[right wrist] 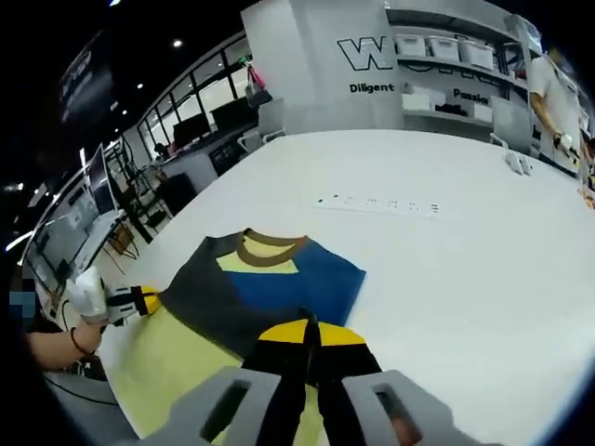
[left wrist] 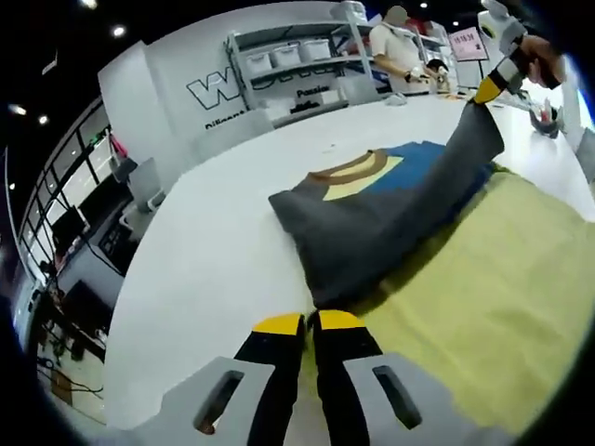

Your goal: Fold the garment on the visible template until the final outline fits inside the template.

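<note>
Both grippers have their jaws clamped on the garment [left wrist: 372, 218]: the left gripper [left wrist: 310, 322] pinches a grey edge right at its jaw tips, the right gripper [right wrist: 307, 330] another, the cloth stretched between them over the yellow template [left wrist: 502, 297]. Uneven pull could skew the fold so the outline spills past the template, or an edge could slip free. Ahead of both jaws the white tabletop [right wrist: 446, 269] is broad and open
</note>
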The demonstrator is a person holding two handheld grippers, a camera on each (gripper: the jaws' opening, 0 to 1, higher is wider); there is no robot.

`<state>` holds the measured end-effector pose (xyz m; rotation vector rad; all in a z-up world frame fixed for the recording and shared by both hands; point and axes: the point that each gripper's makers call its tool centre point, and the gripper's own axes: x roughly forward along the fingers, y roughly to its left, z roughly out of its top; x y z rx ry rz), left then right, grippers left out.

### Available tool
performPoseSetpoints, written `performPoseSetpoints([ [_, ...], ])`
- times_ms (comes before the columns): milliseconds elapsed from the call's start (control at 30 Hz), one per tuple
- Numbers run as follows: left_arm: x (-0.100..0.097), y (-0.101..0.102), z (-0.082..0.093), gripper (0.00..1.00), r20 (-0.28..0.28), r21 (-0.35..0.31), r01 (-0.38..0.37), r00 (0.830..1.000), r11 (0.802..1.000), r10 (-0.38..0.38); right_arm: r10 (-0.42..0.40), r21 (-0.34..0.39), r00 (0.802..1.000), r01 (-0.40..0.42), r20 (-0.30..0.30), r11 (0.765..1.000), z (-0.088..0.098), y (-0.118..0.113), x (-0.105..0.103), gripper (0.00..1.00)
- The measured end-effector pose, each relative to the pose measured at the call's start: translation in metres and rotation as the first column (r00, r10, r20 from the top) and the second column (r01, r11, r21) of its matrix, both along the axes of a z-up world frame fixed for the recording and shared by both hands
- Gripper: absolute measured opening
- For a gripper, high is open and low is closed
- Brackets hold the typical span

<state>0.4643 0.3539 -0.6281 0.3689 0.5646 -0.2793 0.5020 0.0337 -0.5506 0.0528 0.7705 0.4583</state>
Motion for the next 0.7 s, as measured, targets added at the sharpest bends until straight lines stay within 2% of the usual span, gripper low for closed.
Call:
performPoseSetpoints([
  [33,-0.004,-0.001,0.001,0.12,-0.029,-0.037,0.004,1.0,0.999,-0.005,0.001,-0.003,1.0,-0.001,-0.008,1.0,-0.003,-0.001,-0.001,0.0],
  [100,-0.011,-0.009,0.006,0.22,-0.074,-0.168,0.0,0.997,0.986,-0.012,0.003,0.0,1.0,-0.003,-0.018,1.0,-0.006,-0.001,-0.002,0.0],
  [133,-0.011,-0.009,0.011,0.25,-0.064,-0.19,0.002,0.998,0.982,-0.014,0.005,0.002,1.0,-0.005,-0.021,1.0,-0.007,-0.001,-0.003,0.0],
  [267,-0.011,-0.007,0.017,0.24,-0.054,-0.184,0.018,0.998,0.983,-0.028,0.004,0.003,1.0,-0.004,-0.027,1.0,-0.009,-0.002,-0.003,0.0],
  [300,-0.002,-0.013,0.035,0.23,-0.027,-0.265,0.032,0.999,0.964,-0.041,0.004,0.005,0.999,-0.004,-0.038,1.0,-0.012,-0.002,-0.005,0.0],
  [400,0.003,-0.013,0.035,0.22,-0.028,-0.26,0.033,0.999,0.965,-0.042,0.002,0.005,0.999,-0.002,-0.039,1.0,-0.013,-0.003,-0.005,0.0],
  [533,0.032,-0.022,0.028,0.2,-0.045,-0.255,0.036,0.998,0.966,-0.049,0.001,0.005,0.999,-0.001,-0.046,1.0,-0.014,-0.003,-0.007,0.0],
  [700,0.053,-0.026,0.018,0.18,-0.074,-0.239,0.028,0.996,0.971,-0.047,0.003,0.003,0.999,-0.003,-0.049,1.0,-0.015,-0.003,-0.007,0.0],
])
